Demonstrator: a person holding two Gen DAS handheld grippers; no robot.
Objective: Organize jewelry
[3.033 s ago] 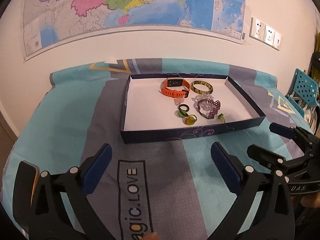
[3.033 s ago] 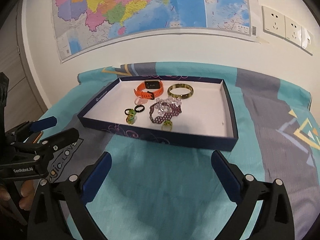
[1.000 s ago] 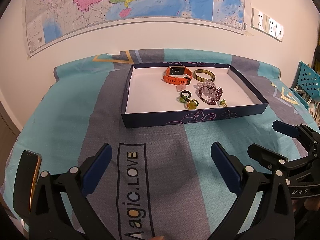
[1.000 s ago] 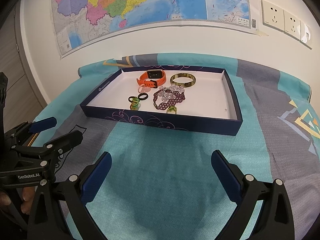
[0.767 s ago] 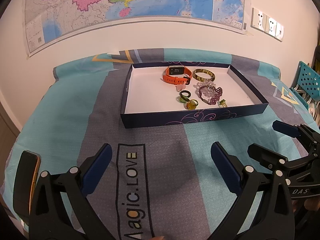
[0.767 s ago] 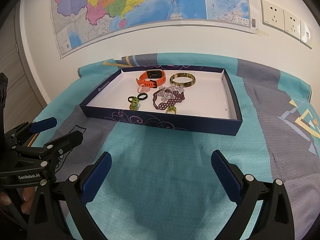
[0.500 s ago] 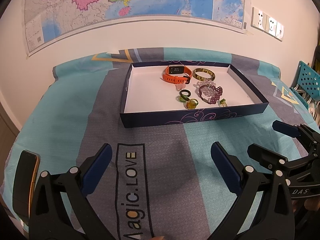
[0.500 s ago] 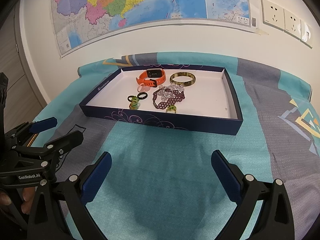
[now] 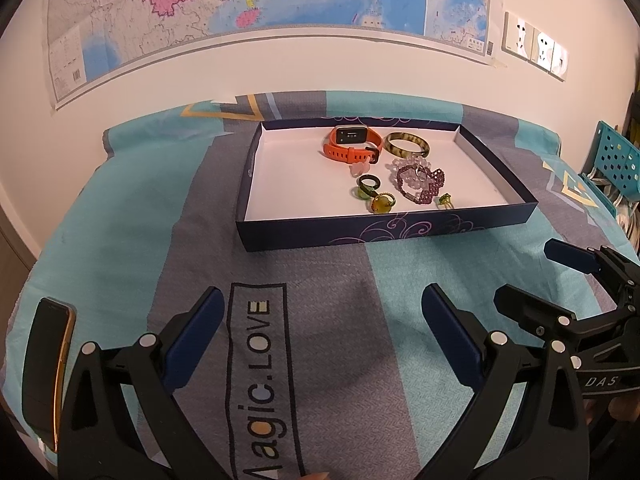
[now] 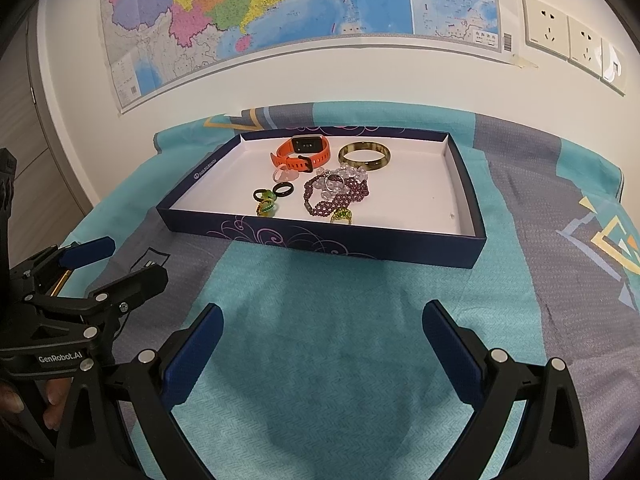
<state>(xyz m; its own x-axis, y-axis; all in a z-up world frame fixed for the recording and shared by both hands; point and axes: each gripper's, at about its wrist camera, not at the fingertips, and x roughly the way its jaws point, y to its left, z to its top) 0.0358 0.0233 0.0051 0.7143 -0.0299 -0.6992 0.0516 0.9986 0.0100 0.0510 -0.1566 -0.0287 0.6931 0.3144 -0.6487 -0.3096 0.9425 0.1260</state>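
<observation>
Both tools stand with fingers wide apart, gripping nothing: the left gripper (image 9: 320,332) and right gripper (image 10: 322,340) fill the lower frame. The jewelry tray (image 10: 320,242), long axis across, sits mid-frame ahead of both. The purple bead bracelet (image 10: 336,194) lies almost straight ahead of the right gripper. Only the left view shows a phone (image 9: 48,368) at lower left

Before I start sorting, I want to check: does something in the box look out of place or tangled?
Yes. The purple beaded bracelet lies tangled with the clear beaded bracelet, a ring on top. All pieces crowd the box's middle, unsorted. Nothing looks broken.
</observation>
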